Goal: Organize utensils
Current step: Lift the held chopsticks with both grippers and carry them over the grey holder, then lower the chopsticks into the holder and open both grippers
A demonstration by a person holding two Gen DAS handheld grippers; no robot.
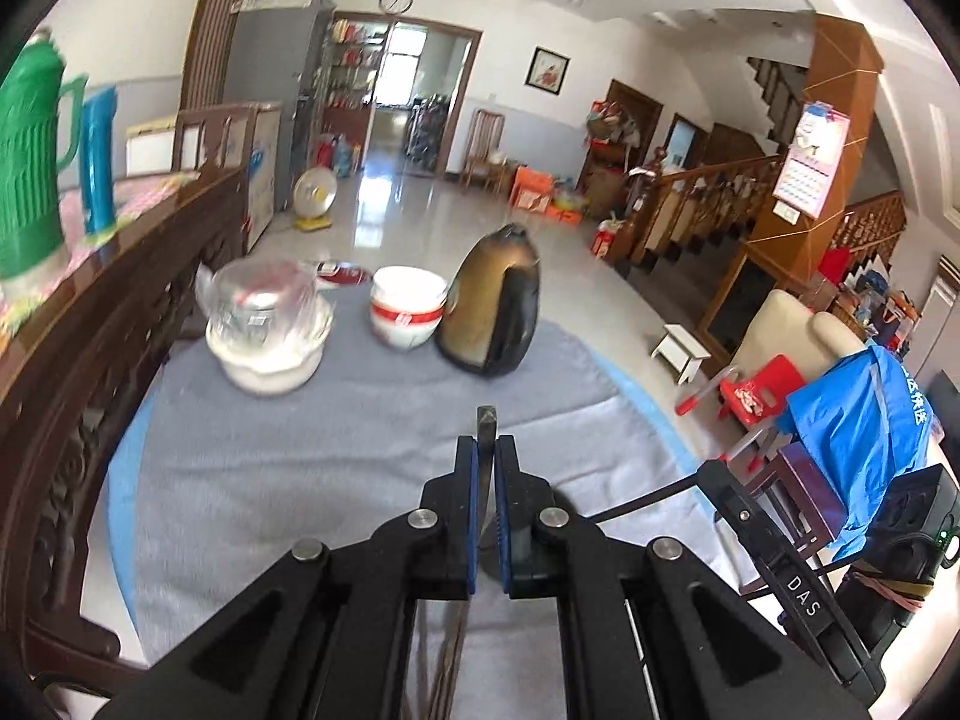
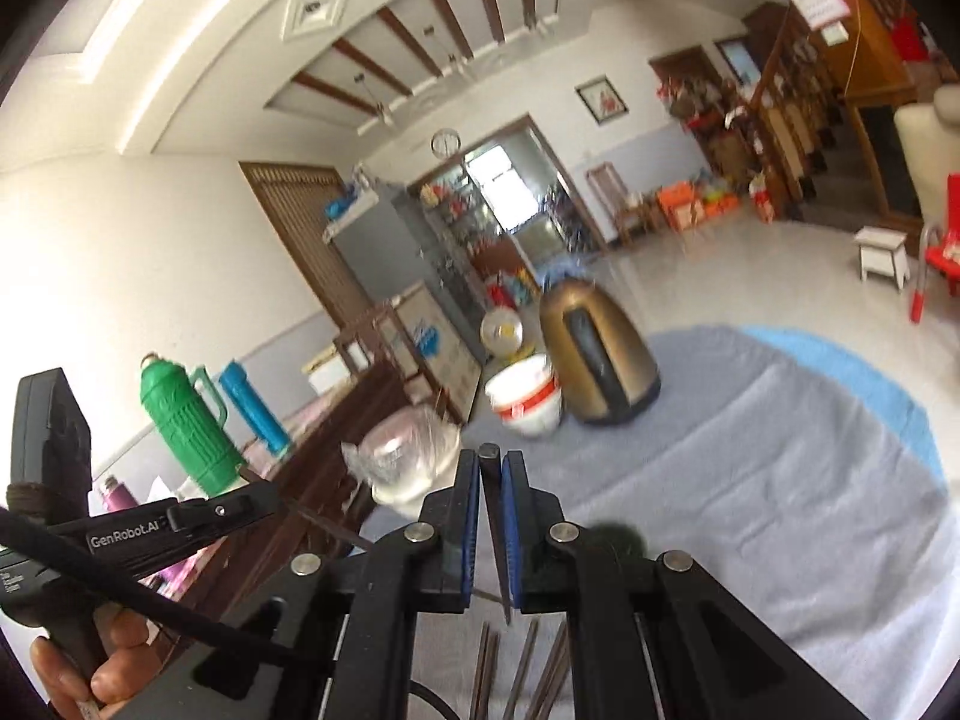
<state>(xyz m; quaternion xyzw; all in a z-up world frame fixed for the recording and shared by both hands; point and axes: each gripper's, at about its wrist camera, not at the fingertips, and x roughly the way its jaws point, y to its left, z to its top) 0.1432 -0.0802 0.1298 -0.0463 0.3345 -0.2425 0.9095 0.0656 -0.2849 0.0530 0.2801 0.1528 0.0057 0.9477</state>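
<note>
My left gripper (image 1: 486, 450) is shut on a dark chopstick (image 1: 486, 420) whose squared end sticks out past the blue pads (image 1: 471, 468). My right gripper (image 2: 491, 468) is shut on another dark chopstick (image 2: 493, 480), held upright between its pads. Several more chopsticks (image 2: 522, 660) lie loose on the grey cloth (image 2: 750, 450) below my right gripper; some show under my left gripper too (image 1: 450, 648). The left gripper appears at the left edge of the right wrist view (image 2: 198, 516).
On the cloth-covered table (image 1: 300, 450) stand a white bowl with a clear glass cup on top (image 1: 264, 324), stacked red-and-white bowls (image 1: 408, 312) and a gold-and-black kettle (image 1: 492, 306). A dark wooden bench back (image 1: 120, 300) runs along the left. Green (image 1: 30, 138) and blue (image 1: 99, 162) flasks stand behind it.
</note>
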